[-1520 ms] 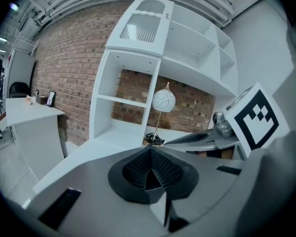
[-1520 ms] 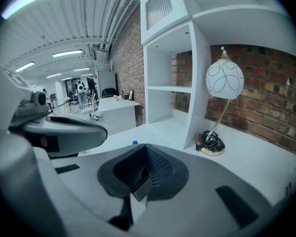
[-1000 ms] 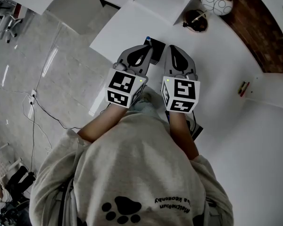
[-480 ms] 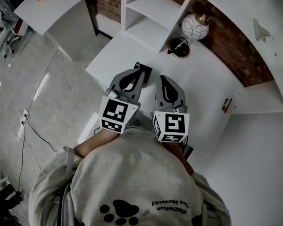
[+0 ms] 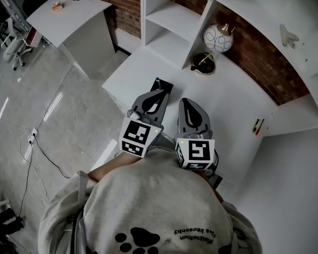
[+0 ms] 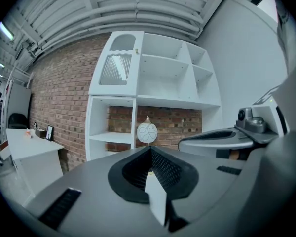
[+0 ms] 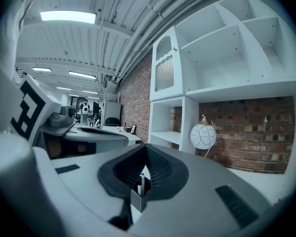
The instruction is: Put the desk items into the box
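Two claws hang side by side close to the torso. Both are aimed ahead at the white shelf unit (image 5: 169, 15), roughly level, with their tips angled slightly toward each other and their marker cubes facing up. The forearms are tucked in under the chest.

My left claw (image 5: 160, 92) is pressed together. I can name nothing between its jaws, and only a white sliver shows through the gap behind the tips. My right claw (image 5: 183, 101) is pressed together too, and empty.

The dark box (image 5: 162, 85) stands upright on the desk (image 5: 228, 99), just beyond the left claw's tip, with a blue-tipped pen (image 5: 157, 80) upright in it. I cannot tell how much gap there is between the tip and the box.

The desk's left edge runs diagonally just beside the left claw, with grey floor (image 5: 53, 105) beyond it. To the right of the right claw I have a broad stretch of bare desk, out to a small red-and-green thing (image 5: 257, 126) near the shelf side. Ahead, a dark dish (image 5: 204, 62) and a round patterned ornament (image 5: 218, 37) stand against the brick wall under the shelves, well apart from both claws.
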